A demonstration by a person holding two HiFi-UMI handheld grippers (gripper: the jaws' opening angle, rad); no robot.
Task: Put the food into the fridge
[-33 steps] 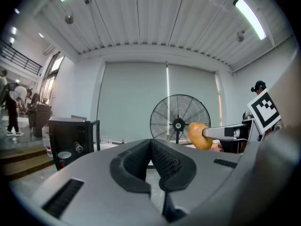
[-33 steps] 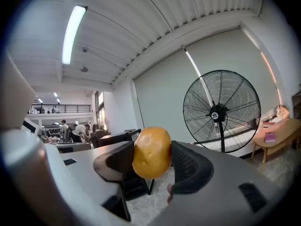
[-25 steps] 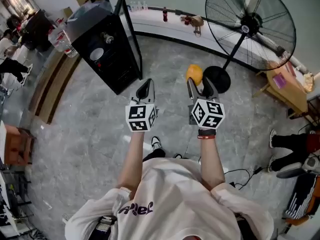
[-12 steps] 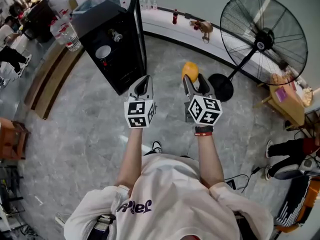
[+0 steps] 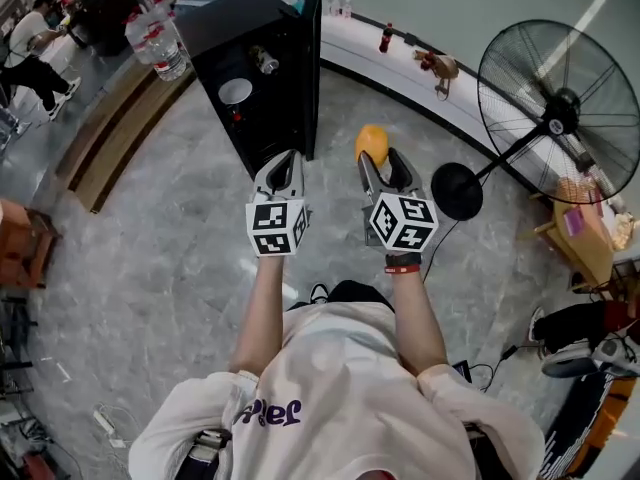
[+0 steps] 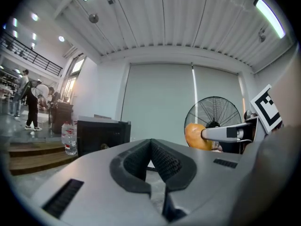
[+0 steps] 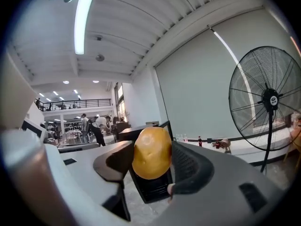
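Nearer than a second ago, the open-doored black box fridge [image 5: 262,118] stands just ahead, so loading seems close: the right hand-held gripper [image 5: 379,160] clamps the round yellow-orange food item [image 5: 371,142], not yet inside it, while the left hand-held gripper [image 5: 284,171] is closed on nothing.

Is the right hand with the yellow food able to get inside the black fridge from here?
Probably, once the person steps closer. The fridge has its door open, bare floor lies between, but the right gripper holding the yellow food is short of it.
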